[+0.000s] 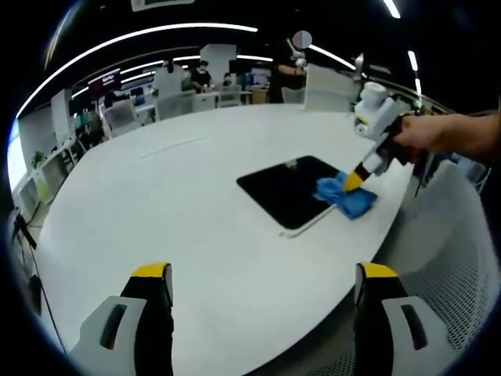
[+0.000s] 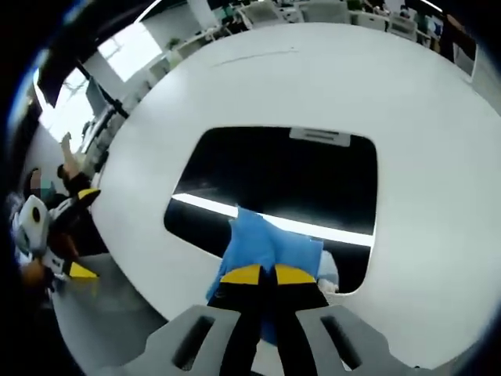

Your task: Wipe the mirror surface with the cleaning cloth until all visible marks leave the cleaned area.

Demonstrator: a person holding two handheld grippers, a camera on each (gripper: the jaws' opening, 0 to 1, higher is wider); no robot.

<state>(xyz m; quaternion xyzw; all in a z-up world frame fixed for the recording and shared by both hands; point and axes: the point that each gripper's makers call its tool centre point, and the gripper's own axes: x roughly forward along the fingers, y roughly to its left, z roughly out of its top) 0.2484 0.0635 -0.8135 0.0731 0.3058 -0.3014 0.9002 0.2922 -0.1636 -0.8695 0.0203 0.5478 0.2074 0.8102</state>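
We saw right gripper (image 2: 261,273) jaws clenched on crumpled blue cleaning cloth (image 2: 262,244), pressed on dark rectangular mirror (image 2: 282,176) near round white counter (image 1: 180,196) edge. Left gripper (image 1: 264,278) jaws released, well apart from cloth.

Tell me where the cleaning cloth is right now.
The blue cleaning cloth lies on the mirror's near edge, pinched in the right gripper; in the left gripper view it sits at the mirror's right corner.

large white oval table (image 1: 180,204), white office chairs (image 1: 176,102) behind its far edge, desks with what look like monitors (image 1: 106,80) beyond, people standing (image 1: 286,74) in background, curved ceiling light strips (image 1: 141,35)
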